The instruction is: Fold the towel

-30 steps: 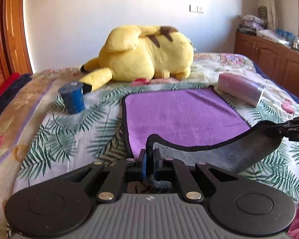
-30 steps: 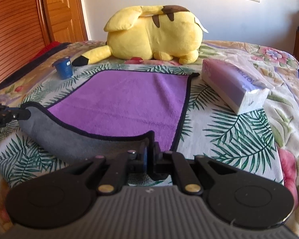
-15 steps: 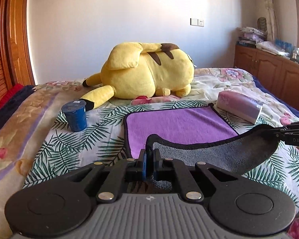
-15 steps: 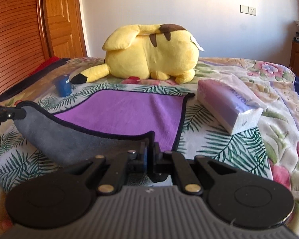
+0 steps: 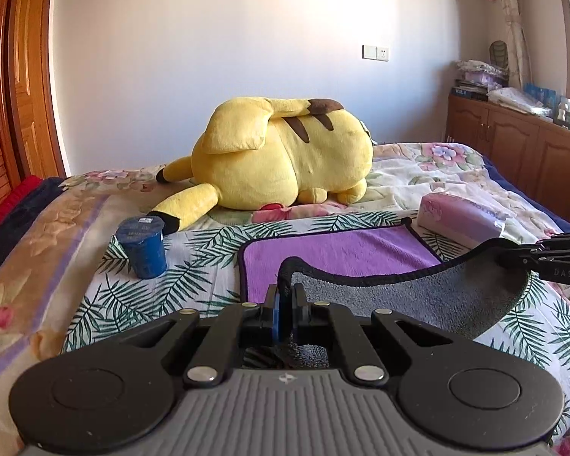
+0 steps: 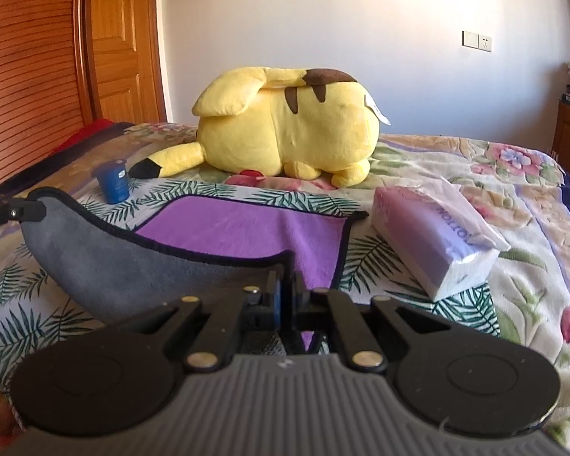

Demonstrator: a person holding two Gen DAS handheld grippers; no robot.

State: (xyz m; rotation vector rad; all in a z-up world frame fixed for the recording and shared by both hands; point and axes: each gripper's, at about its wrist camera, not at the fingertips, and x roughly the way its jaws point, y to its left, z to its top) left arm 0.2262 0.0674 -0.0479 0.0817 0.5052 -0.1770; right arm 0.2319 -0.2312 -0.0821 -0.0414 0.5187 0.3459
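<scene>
towel: purple microfibre towel (image 5: 342,247), grey underside, near edge now lifted higher than a second ago
left gripper (image 5: 285,300): clamped on near-left corner
right gripper (image 6: 285,288): clamped on near-right corner
meaning: fold started, carry edge forward next

The towel (image 5: 334,247) lies on the bed (image 5: 76,228). Cup (image 5: 142,247) stands left of it, tissue pack (image 5: 459,220) right. The plush toy (image 5: 281,155) lies behind all three.

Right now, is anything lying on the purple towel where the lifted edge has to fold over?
Nothing visible. The towel top is bare; the blue cup, tissue pack and yellow plush all sit off it. Left gripper and right gripper hold the near corners.
</scene>
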